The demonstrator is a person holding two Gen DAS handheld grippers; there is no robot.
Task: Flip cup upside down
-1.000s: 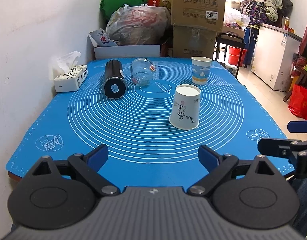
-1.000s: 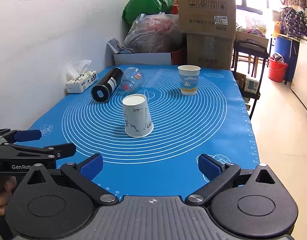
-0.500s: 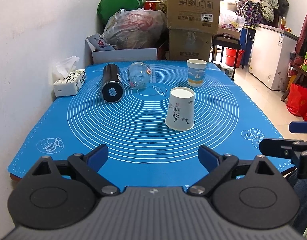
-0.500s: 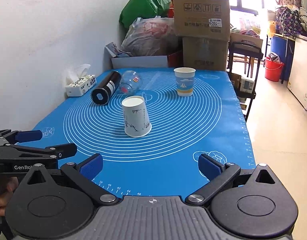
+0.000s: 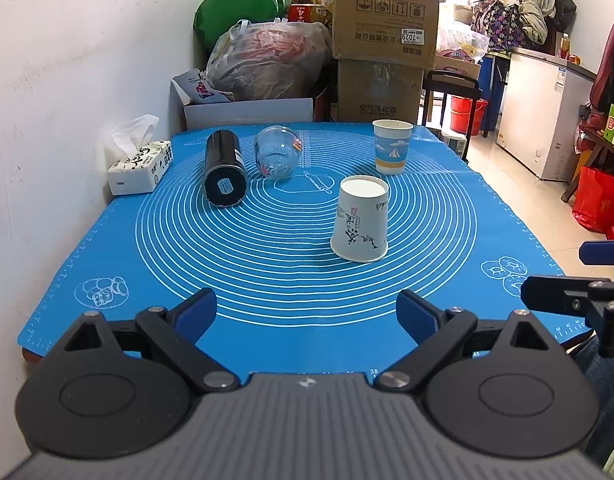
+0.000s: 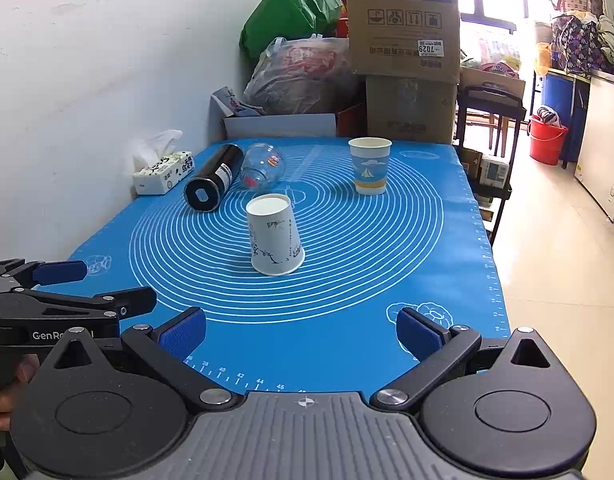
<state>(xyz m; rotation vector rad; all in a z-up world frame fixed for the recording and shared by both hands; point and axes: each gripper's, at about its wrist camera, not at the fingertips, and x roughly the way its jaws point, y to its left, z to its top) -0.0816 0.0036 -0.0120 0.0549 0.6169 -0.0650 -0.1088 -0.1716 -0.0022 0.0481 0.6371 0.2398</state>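
A white paper cup with ink drawings stands upside down, rim on the blue mat, near the mat's middle; it also shows in the right wrist view. A blue sailboat paper cup stands upright farther back, also in the right wrist view. My left gripper is open and empty, above the mat's near edge. My right gripper is open and empty, near the front right edge. Each gripper shows at the side of the other's view.
A black flask and a clear glass jar lie on their sides at the back left. A tissue box sits by the wall. Boxes and bags stand behind the table. The table's right edge drops to the floor.
Both grippers have drawn back a little from the table, open and empty throughout. The cups and other objects have not moved.
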